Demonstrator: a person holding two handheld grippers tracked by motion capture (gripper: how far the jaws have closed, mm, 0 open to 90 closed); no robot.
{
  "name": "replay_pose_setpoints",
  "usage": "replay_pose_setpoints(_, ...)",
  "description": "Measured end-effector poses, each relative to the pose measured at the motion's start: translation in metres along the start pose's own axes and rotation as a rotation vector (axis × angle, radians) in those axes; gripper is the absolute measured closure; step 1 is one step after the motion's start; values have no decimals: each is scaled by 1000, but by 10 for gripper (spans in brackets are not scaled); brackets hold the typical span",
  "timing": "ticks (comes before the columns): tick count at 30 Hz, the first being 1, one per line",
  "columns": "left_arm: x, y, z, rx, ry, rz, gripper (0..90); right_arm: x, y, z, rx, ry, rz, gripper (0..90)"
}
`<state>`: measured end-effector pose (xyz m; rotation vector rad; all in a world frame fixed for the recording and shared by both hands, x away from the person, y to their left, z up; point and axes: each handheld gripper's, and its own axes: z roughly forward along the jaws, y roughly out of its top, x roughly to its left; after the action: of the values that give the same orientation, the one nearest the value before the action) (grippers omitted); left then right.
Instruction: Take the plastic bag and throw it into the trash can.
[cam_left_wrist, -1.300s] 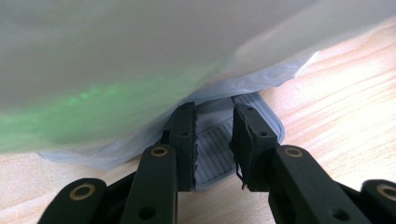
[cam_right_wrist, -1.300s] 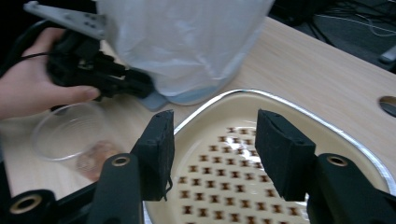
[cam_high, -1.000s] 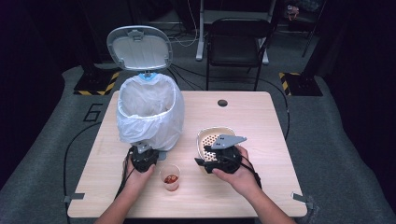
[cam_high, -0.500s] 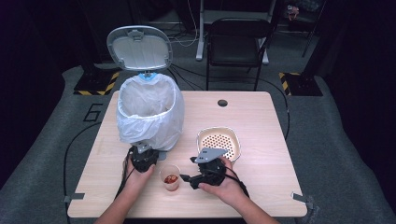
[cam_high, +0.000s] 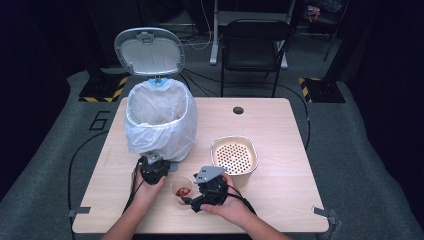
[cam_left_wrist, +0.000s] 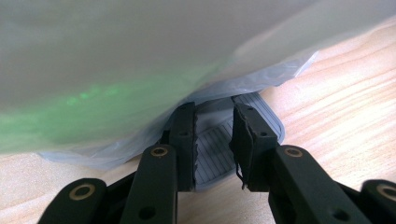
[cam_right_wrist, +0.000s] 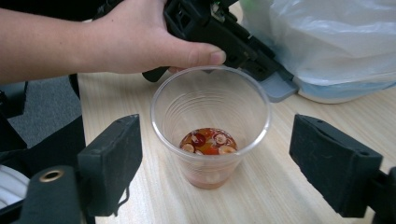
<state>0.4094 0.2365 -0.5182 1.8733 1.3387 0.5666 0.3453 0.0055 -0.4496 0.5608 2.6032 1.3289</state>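
A clear plastic cup (cam_high: 182, 190) (cam_right_wrist: 211, 126) with red liquid and bits of food at its bottom stands upright on the wooden table (cam_high: 280, 200). My right gripper (cam_high: 193, 194) (cam_right_wrist: 219, 151) is level with it, and the jaws have just been opening. They stand on either side of the cup and touch nothing. My left gripper (cam_high: 151, 161) (cam_left_wrist: 214, 126) is shut, with its tips down on the grey ribbed pedal (cam_left_wrist: 212, 156) (cam_right_wrist: 280, 86) of the bin (cam_high: 160, 120). The bin's lid (cam_high: 149, 51) stands up.
A white bag (cam_left_wrist: 140, 56) lines the bin and hangs over the pedal. A cream perforated basket (cam_high: 234, 155) sits just right of the cup. A black chair (cam_high: 255, 45) stands beyond the table's far edge. The left hand (cam_right_wrist: 154, 42) is close behind the cup.
My right gripper has moved left and down from over the basket to the cup, with its jaws now wider apart. The left gripper has stayed on the pedal.
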Motion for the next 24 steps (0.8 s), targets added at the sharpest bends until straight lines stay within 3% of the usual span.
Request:
replay_pose_setpoints(7,1,0,-1,19,3,21,704,5,-1,14,33,-6,-9,142)
replay_pose_setpoints(13,0,0,0,-1,-2,1,703,6,-1,24,48,-12,-13,143)
replay_pose_setpoints(18,1,1,-1,14,0,14,704,5,-1,32,47,-22,-23,147)
replay_pose_setpoints(24,0,0,0,1,-1,1,703,4,-2,41,62,-20,-24,161)
